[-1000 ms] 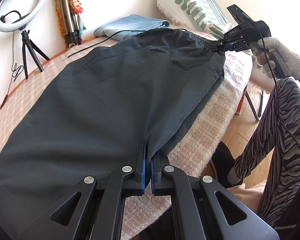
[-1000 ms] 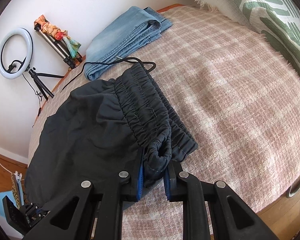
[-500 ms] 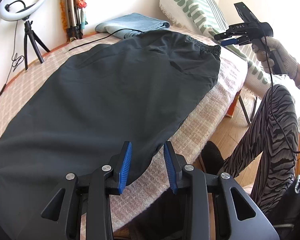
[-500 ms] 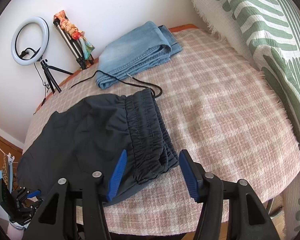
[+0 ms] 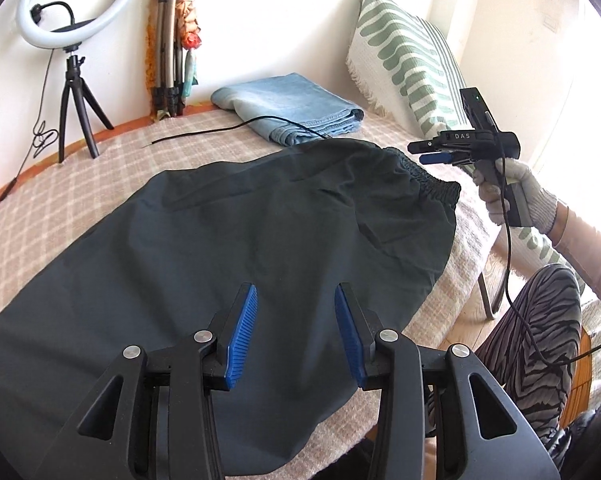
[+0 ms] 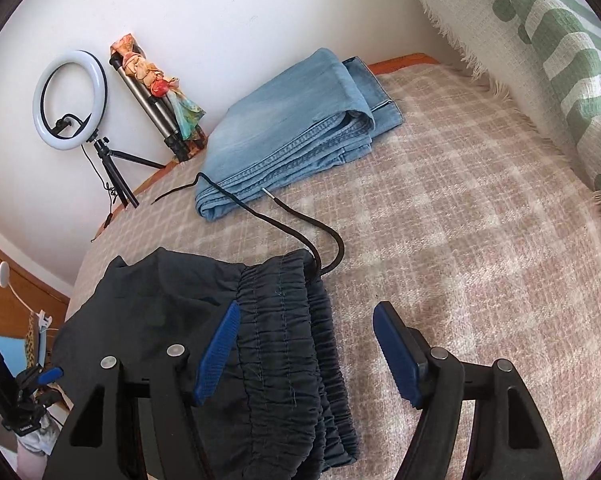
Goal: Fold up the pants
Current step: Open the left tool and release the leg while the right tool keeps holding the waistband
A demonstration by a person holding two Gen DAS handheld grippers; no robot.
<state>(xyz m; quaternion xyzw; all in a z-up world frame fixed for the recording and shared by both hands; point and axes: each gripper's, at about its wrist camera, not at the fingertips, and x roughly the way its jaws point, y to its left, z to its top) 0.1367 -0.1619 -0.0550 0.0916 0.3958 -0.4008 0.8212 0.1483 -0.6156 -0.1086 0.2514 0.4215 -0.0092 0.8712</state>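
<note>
While the dark pants [image 5: 236, 240] lie flat along the bed [image 6: 480, 240], long axis running between both hands, the right gripper [image 6: 306, 354] hangs spread over the waistband [image 6: 288, 320]; the left gripper [image 5: 296, 334], jaws opening and empty, hovers above the leg end. No containers.

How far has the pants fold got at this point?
Done: the dark pants lie doubled lengthwise on the bed, waistband layers stacked. In hand: nothing; the left gripper, jaws opening, and the right gripper are both off the cloth. Left: the crosswise folds.
</note>
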